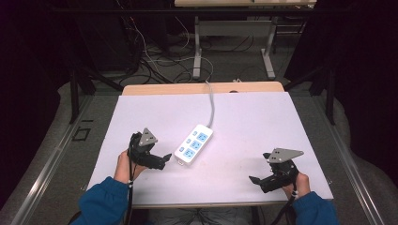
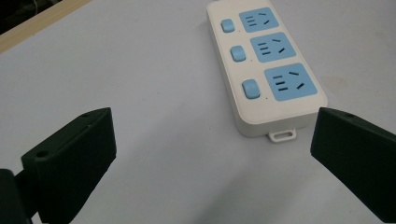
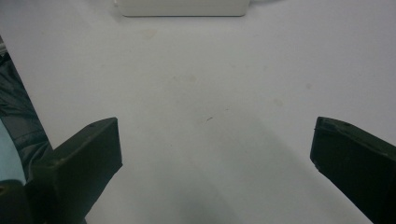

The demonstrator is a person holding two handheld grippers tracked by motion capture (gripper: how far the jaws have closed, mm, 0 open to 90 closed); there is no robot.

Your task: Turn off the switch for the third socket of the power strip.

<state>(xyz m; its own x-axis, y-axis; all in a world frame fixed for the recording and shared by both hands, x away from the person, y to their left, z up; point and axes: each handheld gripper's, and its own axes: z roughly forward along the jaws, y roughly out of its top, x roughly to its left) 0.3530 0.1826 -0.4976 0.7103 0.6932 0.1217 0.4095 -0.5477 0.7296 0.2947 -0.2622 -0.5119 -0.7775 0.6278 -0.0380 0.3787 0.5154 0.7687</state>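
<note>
High view: both tools, left [image 1: 165,159] and right [image 1: 254,180], gape empty beside the power strip [image 1: 194,143] on the bare white table [image 1: 253,126].

A lab: dark curtains, loose cables [image 1: 159,58] on the floor (1 white-topped table [image 1: 253,117]) and a metal-legged bench [image 1: 234,42].

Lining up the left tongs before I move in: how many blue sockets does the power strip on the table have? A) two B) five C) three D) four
C: the left gripper view shows the power strip with three blue sockets in a row, each beside a blue switch, ahead of the open left tongs.
</note>
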